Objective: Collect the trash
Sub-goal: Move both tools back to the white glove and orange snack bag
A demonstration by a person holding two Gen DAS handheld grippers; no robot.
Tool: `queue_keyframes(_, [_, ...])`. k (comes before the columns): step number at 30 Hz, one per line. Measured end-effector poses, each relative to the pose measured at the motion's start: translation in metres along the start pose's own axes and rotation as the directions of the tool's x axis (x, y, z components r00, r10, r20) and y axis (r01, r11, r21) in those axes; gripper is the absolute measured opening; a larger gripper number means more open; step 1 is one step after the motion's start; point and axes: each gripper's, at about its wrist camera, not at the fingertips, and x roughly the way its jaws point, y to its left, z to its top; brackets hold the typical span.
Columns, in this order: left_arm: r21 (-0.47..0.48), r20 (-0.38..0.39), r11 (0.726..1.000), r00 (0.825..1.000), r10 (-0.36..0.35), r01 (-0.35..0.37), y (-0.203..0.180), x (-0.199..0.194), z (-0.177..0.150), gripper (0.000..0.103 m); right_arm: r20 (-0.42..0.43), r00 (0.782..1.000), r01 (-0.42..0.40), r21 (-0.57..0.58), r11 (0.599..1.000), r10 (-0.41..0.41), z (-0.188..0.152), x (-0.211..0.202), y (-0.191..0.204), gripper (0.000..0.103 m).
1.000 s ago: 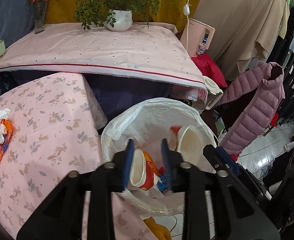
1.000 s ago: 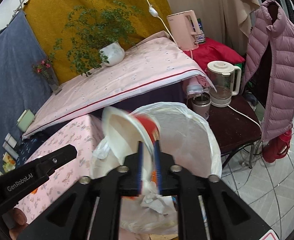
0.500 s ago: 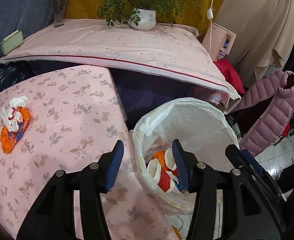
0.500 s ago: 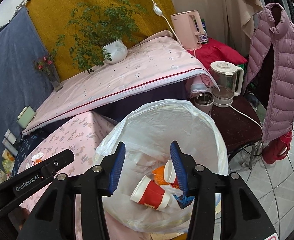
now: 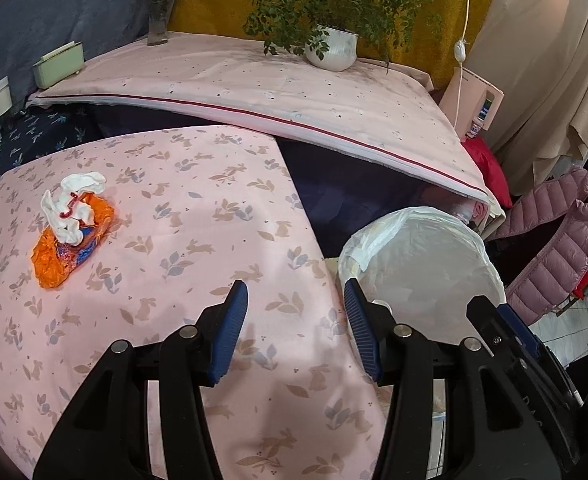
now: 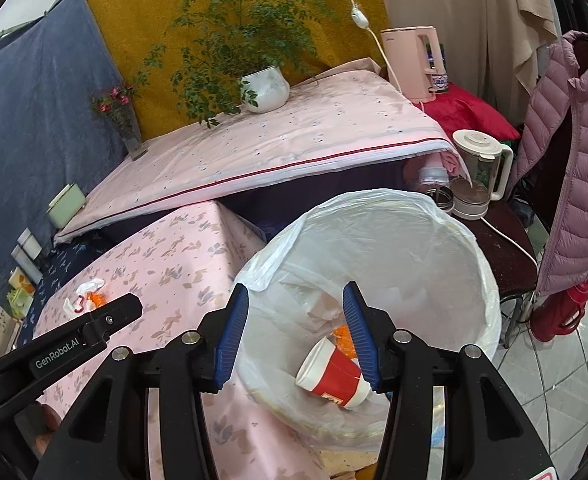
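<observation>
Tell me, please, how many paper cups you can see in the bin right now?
1. A red paper cup lies on its side at the bottom of the bin, beside an orange scrap. The right tool and the bag's folds may hide others.

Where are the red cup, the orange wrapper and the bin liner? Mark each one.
Red cup (image 6: 335, 376): right wrist view, on its red side wall.
Orange wrapper (image 5: 52, 262): left wrist view, on its lower crumpled end.
Bin liner (image 6: 413, 240): right wrist view, on its far inner wall.
</observation>
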Motion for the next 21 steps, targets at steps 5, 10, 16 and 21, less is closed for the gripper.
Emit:
queue_keyframes(5, [-0.035,0.01,0.999,1.0,0.025,-0.025,0.027,-0.007,-0.002,0.048,-0.009,1.0,-0.014,-0.046,0.999,0.014,-0.003,0.001,0.023,0.049])
queue_keyframes(10, [-0.077,0.013,0.995,0.998,0.062,-0.06,0.06,-0.011,-0.005,0.048,-0.02,0.999,-0.036,-0.09,0.995,0.034,-0.008,0.003,0.049,0.049])
queue_keyframes(16, [-0.115,0.009,0.987,0.993,0.114,-0.112,0.101,-0.014,-0.01,0.048,-0.043,0.997,-0.072,-0.151,0.986,0.067,-0.018,0.01,0.089,0.049])
queue_keyframes(21, [-0.157,0.006,0.976,0.988,0.155,-0.152,0.138,-0.02,-0.013,0.048,-0.072,0.993,-0.108,-0.199,0.974,0.096,-0.028,0.017,0.126,0.049])
